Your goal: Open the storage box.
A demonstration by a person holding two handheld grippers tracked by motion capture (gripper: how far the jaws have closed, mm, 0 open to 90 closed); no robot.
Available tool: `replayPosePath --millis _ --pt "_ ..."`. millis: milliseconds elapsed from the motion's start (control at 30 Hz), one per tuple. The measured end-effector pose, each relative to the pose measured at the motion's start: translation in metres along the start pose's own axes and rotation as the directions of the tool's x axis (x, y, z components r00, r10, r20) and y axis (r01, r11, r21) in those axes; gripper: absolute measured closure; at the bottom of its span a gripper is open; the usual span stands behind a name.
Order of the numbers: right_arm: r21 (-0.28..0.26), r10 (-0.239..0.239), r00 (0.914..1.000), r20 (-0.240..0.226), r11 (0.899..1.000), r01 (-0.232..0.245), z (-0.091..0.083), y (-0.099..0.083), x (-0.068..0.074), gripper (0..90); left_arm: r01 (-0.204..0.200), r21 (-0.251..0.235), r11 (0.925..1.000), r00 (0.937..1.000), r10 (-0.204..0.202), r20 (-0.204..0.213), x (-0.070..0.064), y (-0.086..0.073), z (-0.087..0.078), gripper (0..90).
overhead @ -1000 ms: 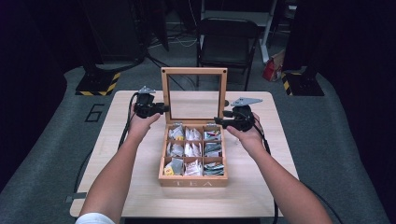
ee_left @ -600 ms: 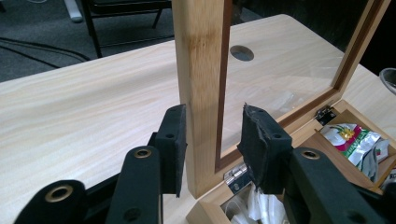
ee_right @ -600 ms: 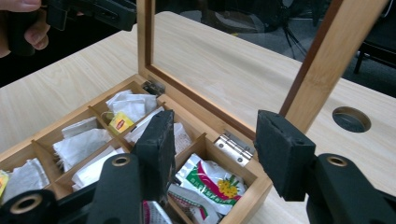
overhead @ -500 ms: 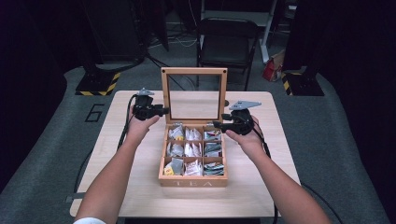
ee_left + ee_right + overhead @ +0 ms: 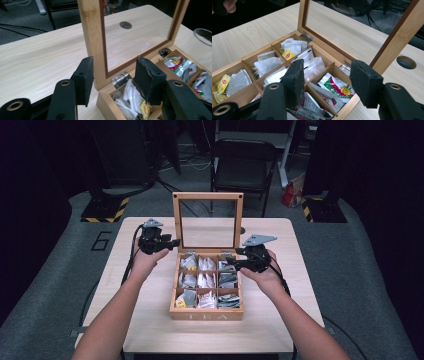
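Observation:
A wooden tea box (image 5: 207, 312) stands mid-table, its glass-paned lid (image 5: 207, 196) upright. Its compartments hold several tea bags (image 5: 206, 280). My left gripper (image 5: 174, 243) is at the lid's left post, open. In the left gripper view the jaws of the gripper (image 5: 113, 60) stand either side of that post (image 5: 92, 37), just above the hinge (image 5: 120, 77), apart from the wood. My right gripper (image 5: 231, 262) hovers open over the back right compartment. In the right gripper view the gripper (image 5: 325, 67) hangs above white sachets (image 5: 293, 46) and a green-and-red packet (image 5: 334, 86).
The light wooden table (image 5: 150, 330) has bare room left, right and in front of the box. A round cable hole (image 5: 242, 230) lies behind the lid. A black chair (image 5: 242, 167) stands beyond the far edge, with stands and cables on the floor.
My right gripper has come down and toward the person, from beside the lid's right post to over the box's back right compartment. The left gripper has barely moved.

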State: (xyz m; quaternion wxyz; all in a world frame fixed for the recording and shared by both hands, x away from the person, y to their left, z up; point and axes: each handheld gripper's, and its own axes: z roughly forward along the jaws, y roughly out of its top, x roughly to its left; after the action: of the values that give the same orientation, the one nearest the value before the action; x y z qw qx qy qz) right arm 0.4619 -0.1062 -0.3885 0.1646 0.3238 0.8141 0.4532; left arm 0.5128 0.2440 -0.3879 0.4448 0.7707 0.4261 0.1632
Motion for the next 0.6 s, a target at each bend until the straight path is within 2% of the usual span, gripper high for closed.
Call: replayPosePath --millis 233,300,400,500,600 --pt "0.013 -0.006 1.0000 0.003 1.000 0.006 0.000 -0.001 0.007 43.6 -0.011 0.006 0.9999 0.9998 0.011 0.016 -0.003 -0.003 -0.008 47.2" --pt "0.022 -0.005 1.0000 0.004 1.000 0.004 0.000 -0.002 0.009 44.4 -0.009 -0.004 1.0000 0.9999 0.009 0.006 -0.005 -0.004 -0.010 47.2" --pt "0.007 -0.004 1.0000 -0.003 1.000 0.004 0.000 -0.003 0.011 44.0 -0.016 -0.008 0.9998 0.9999 0.016 0.002 -0.007 -0.005 -0.013 47.1" --pt "-0.006 -0.028 0.9996 -0.004 1.000 0.028 -0.001 -0.003 0.014 45.6 -0.026 -0.006 0.9996 0.9994 0.026 -0.021 -0.010 -0.007 -0.016 47.0" --pt "-0.019 -0.042 0.9991 -0.008 0.999 0.042 -0.002 -0.003 0.020 45.9 -0.025 -0.006 0.9997 0.9995 0.025 -0.021 -0.013 -0.010 -0.017 47.4"
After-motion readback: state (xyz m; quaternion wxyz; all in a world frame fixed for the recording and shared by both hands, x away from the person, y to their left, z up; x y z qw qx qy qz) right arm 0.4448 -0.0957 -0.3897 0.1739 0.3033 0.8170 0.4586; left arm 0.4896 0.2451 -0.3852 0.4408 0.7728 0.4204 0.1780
